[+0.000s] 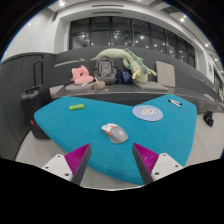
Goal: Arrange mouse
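1. The mouse (114,132) is light grey and lies on the teal mat (60,125), a little ahead of the gripper's fingers and roughly in line with the gap between them.
2. The gripper (113,159) has its fingers spread apart, with nothing between them; the pink pads (77,155) show on their inner faces, and the mouse sits clear of both.
3. Beyond the mouse and to its right, a round pale-blue disc (147,113) lies flat on the mat, near the mouse but not touching it.
4. To the left, well apart from the mouse, a small green marker (76,106) lies on the mat.
5. Near the mat's far right edge rests a small light-coloured object (175,102), too small to identify.
6. The mat covers much of a pale table (30,150), which shows bare at the left.
7. Behind the mat stands a grey sofa (40,72) piled with soft toys: a pink one (79,74) at the left, a grey bag-like item (104,68) beside it, and a yellow-green plush (122,59) sprawled to the right.
8. Large windows (120,30) fill the wall behind the sofa.
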A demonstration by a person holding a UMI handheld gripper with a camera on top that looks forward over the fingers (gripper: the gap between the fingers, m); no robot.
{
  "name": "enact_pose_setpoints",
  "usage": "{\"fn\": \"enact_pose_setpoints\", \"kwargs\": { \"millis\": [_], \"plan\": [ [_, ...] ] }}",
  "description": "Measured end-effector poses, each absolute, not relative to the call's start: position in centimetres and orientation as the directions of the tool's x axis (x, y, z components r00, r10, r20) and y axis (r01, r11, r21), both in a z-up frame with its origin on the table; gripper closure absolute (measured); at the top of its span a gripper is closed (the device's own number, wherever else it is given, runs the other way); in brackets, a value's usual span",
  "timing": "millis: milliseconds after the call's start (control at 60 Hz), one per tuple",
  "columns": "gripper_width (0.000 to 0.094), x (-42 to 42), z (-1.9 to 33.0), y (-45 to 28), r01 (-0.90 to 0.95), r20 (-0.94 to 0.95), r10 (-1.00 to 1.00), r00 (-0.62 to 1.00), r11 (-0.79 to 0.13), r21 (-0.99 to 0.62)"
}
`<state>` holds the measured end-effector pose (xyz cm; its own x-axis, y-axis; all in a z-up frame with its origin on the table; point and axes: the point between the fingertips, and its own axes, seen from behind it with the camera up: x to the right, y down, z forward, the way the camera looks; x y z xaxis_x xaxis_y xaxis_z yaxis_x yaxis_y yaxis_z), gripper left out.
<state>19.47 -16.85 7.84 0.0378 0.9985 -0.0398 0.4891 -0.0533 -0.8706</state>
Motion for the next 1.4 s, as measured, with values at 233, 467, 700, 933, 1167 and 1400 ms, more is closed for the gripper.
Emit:
{"fn": "enact_pose_setpoints", "kwargs": {
  "millis": [233, 467, 700, 933, 1167, 1400],
  "plan": [
    [0.0087, 13.4, 3.7, -15.4, 0.494, -0.017, 0.998, 0.053, -0.042, -0.868],
    [0.0089, 7.7, 0.7, -14.9, 0.513, 0.031, 0.998, 0.056, -0.002, -0.859],
    [0.008, 3.3, -1.8, -13.7, 0.568, -0.01, 0.996, 0.092, -0.06, -0.821],
    [0.0094, 0.2, -2.0, -12.5, 0.591, -0.026, 0.99, 0.14, -0.105, -0.8],
    [0.0495, -1.0, -2.2, -12.9, 0.604, -0.001, 0.992, 0.124, -0.076, -0.794],
    [0.0574, -1.0, 3.8, -11.0, 0.492, -0.07, 0.984, 0.163, -0.143, -0.859]
  ]
}}
